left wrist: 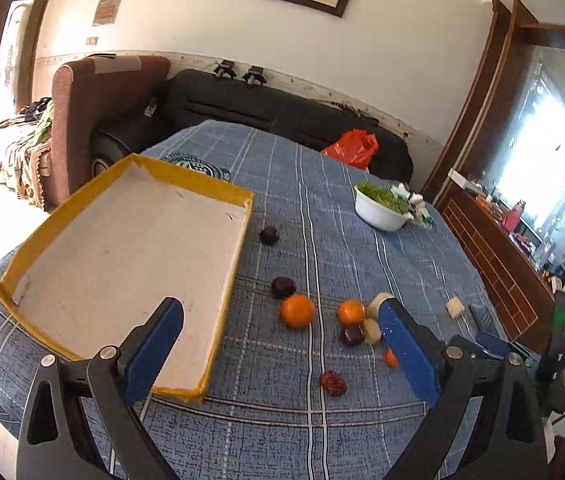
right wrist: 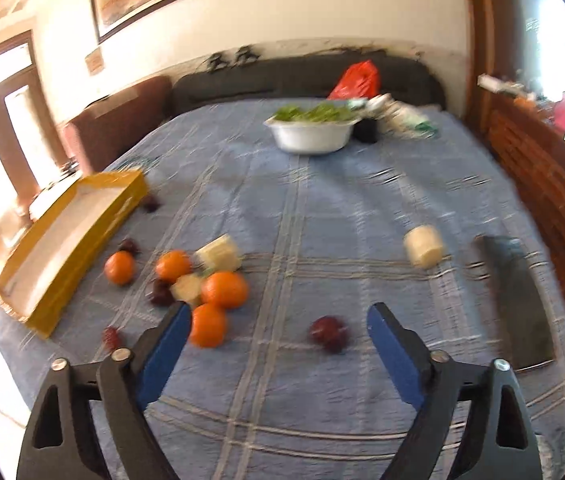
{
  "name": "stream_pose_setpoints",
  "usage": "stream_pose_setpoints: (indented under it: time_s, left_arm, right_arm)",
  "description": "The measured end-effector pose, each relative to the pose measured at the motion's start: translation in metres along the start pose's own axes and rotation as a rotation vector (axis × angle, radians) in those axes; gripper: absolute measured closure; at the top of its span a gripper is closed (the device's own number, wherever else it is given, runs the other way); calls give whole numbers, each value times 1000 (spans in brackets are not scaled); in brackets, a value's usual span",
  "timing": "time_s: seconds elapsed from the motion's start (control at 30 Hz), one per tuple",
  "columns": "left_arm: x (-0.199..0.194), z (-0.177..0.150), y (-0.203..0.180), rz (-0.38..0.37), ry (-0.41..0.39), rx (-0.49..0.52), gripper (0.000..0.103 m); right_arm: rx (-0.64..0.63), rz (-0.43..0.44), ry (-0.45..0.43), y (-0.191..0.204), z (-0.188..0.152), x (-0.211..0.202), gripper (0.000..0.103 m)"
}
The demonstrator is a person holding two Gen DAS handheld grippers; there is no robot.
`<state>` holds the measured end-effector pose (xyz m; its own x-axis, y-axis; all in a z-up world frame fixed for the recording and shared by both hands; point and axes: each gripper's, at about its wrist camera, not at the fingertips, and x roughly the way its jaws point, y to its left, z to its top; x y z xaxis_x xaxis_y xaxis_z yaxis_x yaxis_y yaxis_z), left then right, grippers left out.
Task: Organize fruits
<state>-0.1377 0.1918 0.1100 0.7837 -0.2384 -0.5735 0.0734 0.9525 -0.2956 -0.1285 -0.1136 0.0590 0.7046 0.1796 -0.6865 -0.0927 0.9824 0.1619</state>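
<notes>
Hovering spread and empty, the left gripper [left wrist: 280, 320] and right gripper [right wrist: 278, 320] face scattered fruit, seemingly none inside the yellow-rimmed shallow cardboard tray [left wrist: 218, 194] ahead-left.

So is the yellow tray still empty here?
Empty: the yellow tray shows only its bare white floor, and the oranges lie outside it on the tablecloth.

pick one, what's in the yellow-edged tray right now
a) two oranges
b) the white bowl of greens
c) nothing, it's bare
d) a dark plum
c: the left wrist view shows the yellow-edged tray with only its bare white floor, while the oranges and dark plums lie on the blue cloth beside it and the white bowl sits farther back.
</notes>
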Motion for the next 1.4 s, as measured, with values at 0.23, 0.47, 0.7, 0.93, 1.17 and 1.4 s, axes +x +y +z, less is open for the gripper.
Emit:
stream_pose_setpoints:
  time_s: [0.23, 0.47, 0.7, 0.93, 1.17, 1.4]
  left_arm:
    - [42, -41, -28, -116, 175, 118, 47]
    - [68, -57, -40, -117, 256, 189, 47]
    - [87, -64, -48, -94, 312, 223, 47]
    - [99, -68, -48, -63, 342, 221, 47]
    - [104, -72, -55, -7, 328, 261, 47]
    - [105, -79, -66, 31, 307, 318, 39]
  right_arm:
    - [-65, 84, 108, 35, -14, 42, 32]
    - [-43, 119, 148, 33, -16, 59, 47]
    - [-11, 144, 178, 28, -13, 70, 55]
    - [15, 163, 177, 23, -13, 72, 55]
    - [20, 167, 176, 22, -14, 72, 55]
    - [21, 168, 174, 23, -14, 73, 55]
